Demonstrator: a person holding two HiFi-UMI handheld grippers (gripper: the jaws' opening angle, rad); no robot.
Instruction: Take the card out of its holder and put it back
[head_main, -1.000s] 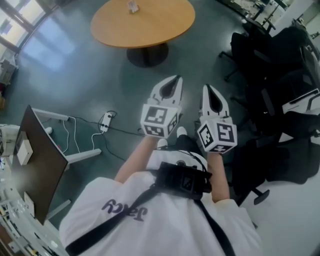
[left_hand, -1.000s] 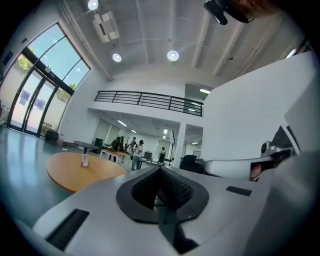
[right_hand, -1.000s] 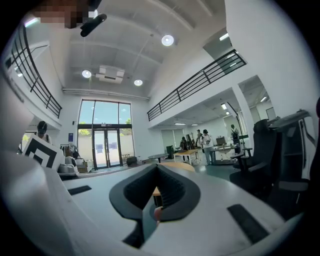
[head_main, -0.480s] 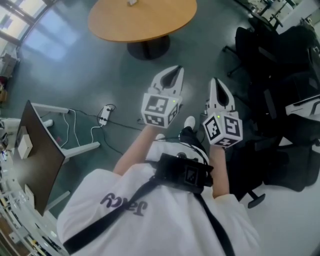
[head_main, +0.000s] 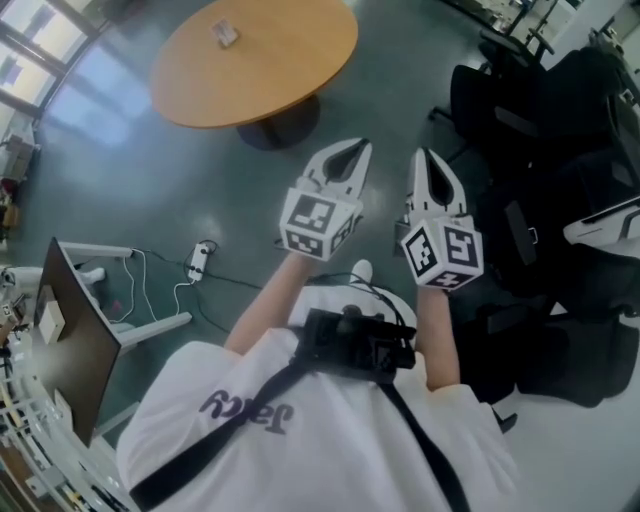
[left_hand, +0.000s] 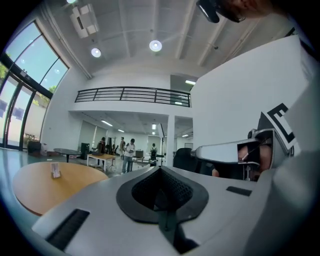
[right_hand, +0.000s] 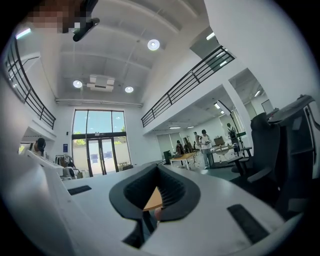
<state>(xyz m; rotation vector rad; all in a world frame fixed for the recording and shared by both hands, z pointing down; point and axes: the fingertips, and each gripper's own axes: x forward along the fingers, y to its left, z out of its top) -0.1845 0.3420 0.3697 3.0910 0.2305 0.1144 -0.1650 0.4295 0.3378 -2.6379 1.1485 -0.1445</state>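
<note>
Head view: left gripper (head_main: 352, 150) and right gripper (head_main: 424, 157) are both clenched on nothing, side by side above the floor. Card holder (head_main: 227, 33) stands near the table's (head_main: 300, 60) far edge, well apart from them.

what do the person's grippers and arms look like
Both the left gripper and right gripper are white shells tapering to pointed jaws with black ribbed lining, each carrying a cube of black-and-white square markers. The person wears a white short-sleeved t-shirt crossed by black straps; the forearms are bare.
</note>
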